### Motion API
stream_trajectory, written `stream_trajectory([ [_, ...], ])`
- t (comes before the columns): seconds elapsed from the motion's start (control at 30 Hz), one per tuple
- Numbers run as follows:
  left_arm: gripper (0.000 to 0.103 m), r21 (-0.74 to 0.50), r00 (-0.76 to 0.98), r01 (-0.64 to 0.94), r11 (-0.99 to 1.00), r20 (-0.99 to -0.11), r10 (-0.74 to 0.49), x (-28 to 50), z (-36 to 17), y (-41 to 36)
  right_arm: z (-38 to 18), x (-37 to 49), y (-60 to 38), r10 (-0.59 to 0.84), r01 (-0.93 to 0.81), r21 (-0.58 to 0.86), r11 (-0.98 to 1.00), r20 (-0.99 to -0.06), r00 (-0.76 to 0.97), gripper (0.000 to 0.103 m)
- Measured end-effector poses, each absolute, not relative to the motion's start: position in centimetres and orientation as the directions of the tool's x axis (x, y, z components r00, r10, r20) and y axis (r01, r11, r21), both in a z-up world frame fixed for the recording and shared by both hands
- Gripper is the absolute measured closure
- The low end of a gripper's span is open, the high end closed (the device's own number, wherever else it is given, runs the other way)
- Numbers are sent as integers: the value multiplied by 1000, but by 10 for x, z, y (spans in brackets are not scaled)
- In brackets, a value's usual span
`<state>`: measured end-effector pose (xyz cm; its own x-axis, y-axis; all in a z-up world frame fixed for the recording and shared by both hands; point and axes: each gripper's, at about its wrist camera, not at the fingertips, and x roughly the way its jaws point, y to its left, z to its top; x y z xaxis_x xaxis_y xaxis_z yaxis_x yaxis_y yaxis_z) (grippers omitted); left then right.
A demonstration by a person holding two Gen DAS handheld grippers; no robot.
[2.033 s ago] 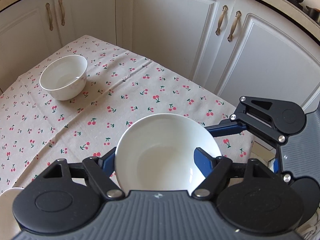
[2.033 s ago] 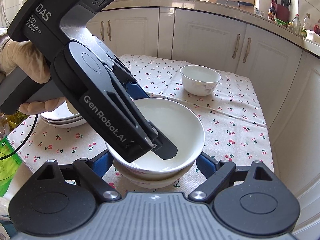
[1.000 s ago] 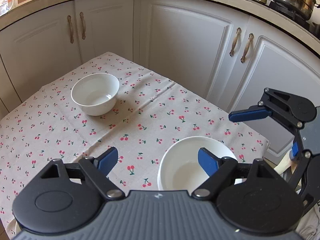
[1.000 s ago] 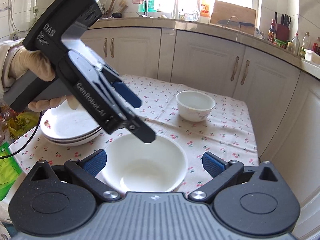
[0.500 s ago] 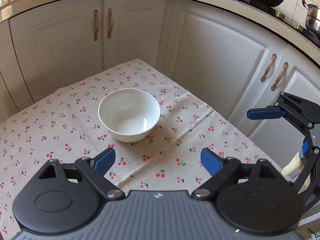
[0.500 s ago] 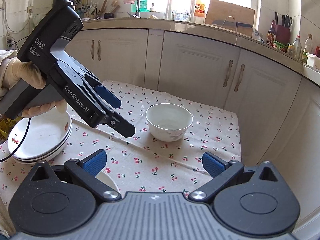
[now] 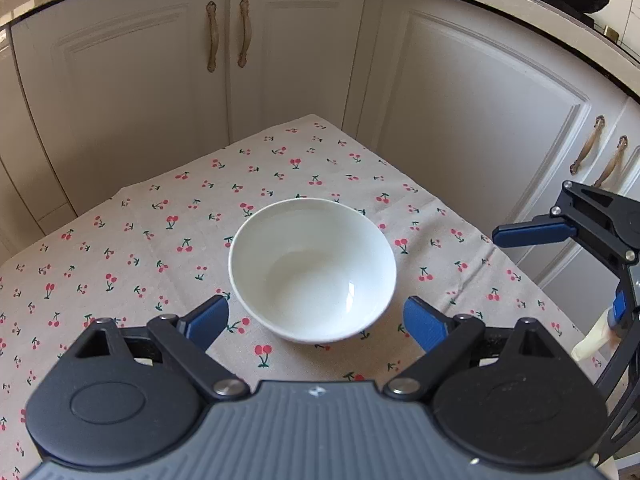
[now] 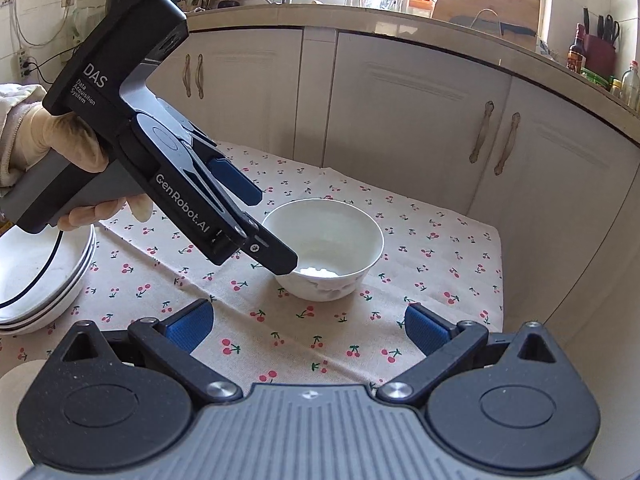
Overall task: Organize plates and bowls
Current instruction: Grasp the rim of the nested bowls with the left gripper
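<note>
We saw a white bowl (image 7: 313,270) standing upright on the counter, on a cherry tablecloth (image 7: 120,264). The bowl sat toward the far corner of the cloth, near the white cupboard doors (image 7: 132,92).

Our left gripper (image 7: 316,322) was spread wide and held nothing. Its 2 blue pads (image 7: 206,322) were on either side of the near part of the bowl, and we could not tell if they touched it. From the right wrist view, the left gripper (image 8: 276,232) pointed down at the bowl (image 8: 334,250), with 1 black finger tip in front of its near rim. A gloved hand (image 8: 60,148) held its handle.

Our right gripper (image 8: 308,330) was also spread wide and held nothing. It was above the cloth, on the near side of the bowl and apart from it.

A stack of white plates (image 8: 44,280) sat at the left edge of the counter, well apart from the bowl.
</note>
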<state>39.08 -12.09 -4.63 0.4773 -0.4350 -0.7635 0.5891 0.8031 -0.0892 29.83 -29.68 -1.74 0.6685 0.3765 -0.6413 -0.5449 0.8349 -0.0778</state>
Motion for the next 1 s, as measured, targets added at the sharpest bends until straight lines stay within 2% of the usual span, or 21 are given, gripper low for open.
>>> stream_trajectory([
  [0.47,11,-108,459,584,805,-774,-437,426,-65,-129,-43,350,-286,394,-568,-74,820,-648,653,1],
  [0.73,19,-126,440,594,794,-776,-452,432,-66,-132,-53,362,-280,396,-565,-58,823,-655,644,11],
  [1.0,22,-130,430,600,790,-779,-455,437,-65,-136,-56,363,-277,393,-563,-58,825,-656,644,15],
])
